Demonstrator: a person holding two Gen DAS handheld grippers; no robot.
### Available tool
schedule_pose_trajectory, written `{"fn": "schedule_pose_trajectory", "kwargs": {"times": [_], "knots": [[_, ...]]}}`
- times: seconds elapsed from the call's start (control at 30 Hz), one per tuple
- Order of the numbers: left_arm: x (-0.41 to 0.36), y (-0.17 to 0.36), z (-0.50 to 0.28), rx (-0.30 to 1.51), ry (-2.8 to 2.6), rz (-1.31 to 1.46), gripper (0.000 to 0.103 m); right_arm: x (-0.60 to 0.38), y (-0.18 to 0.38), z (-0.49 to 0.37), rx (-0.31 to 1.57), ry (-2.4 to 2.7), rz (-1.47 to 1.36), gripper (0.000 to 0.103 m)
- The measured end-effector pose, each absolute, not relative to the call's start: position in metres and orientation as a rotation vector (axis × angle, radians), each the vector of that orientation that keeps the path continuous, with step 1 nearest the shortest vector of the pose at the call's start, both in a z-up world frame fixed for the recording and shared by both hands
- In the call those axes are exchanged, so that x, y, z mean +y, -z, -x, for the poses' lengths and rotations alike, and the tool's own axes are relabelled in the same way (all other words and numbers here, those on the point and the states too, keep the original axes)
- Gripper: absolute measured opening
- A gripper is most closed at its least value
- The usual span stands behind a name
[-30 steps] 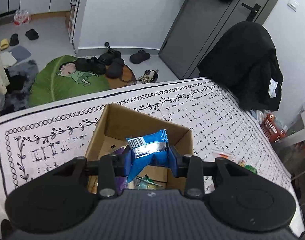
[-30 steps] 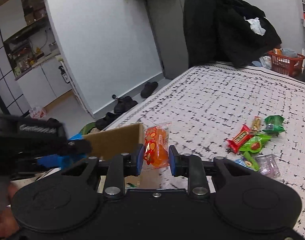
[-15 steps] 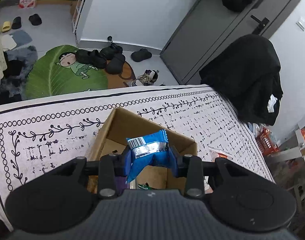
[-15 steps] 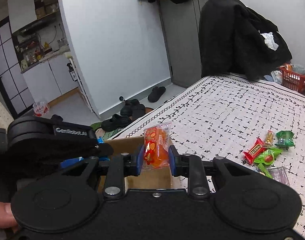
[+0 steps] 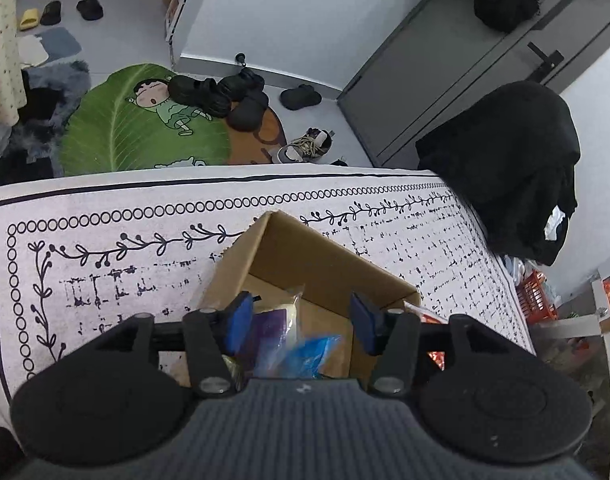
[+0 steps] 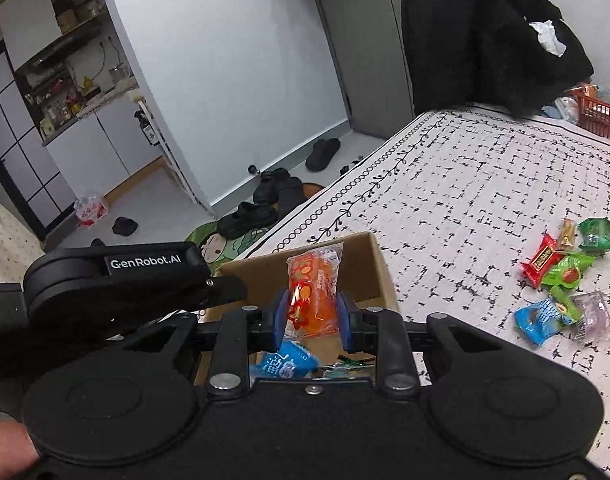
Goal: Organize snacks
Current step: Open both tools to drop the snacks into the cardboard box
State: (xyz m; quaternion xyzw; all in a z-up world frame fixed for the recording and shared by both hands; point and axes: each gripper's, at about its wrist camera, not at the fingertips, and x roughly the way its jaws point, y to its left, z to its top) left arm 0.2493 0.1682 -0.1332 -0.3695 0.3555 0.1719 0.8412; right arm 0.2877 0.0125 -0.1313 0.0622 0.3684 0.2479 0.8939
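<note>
Jaws of the left gripper point(image 5: 301, 322) have just been opening, and the blue snack packet point(image 5: 311, 356) is seen loose below them, blurred, over the cardboard box point(image 5: 329, 264) near the bed's point(image 5: 105, 248) corner. An orange, clear-edged jelly packet point(image 6: 313, 294) is clamped upright, long axis vertical, in the right gripper point(image 6: 312, 320) above the box.

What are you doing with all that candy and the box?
A person is tidying snacks into a cardboard box with two hand-held grippers. The left gripper has just been opening and its blue snack packet is dropping into the box. The right gripper pinches an orange packet over the box. More wrapped snacks lie on the patterned cloth.
</note>
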Motion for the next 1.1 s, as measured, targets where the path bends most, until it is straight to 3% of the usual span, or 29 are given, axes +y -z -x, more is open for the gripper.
{"fn": "schedule_pose_trajectory", "kwargs": {"times": [0.13, 0.43, 0.57, 0.87, 1.1], "knots": [[0.173, 0.131, -0.246, 0.741, -0.368, 0.785, 0.067, 0.019, 0.129, -0.289, 0.772, -0.512, -0.119, 0.026], [0.186, 0.129, -0.239, 0.727, -0.364, 0.835, 0.081, 0.024, 0.124, -0.297, 0.805, -0.533, -0.127, 0.032], [0.187, 0.127, -0.241, 0.731, -0.358, 0.841, 0.084, 0.019, 0.119, -0.296, 0.795, -0.518, -0.124, 0.046], [0.168, 0.121, -0.247, 0.729, -0.289, 0.792, 0.09, -0.02, 0.113, -0.293, 0.793, -0.443, -0.133, 0.052], [0.149, 0.113, -0.247, 0.708, -0.261, 0.739, 0.103, -0.058, 0.107, -0.289, 0.78, -0.38, -0.124, 0.061]]}}
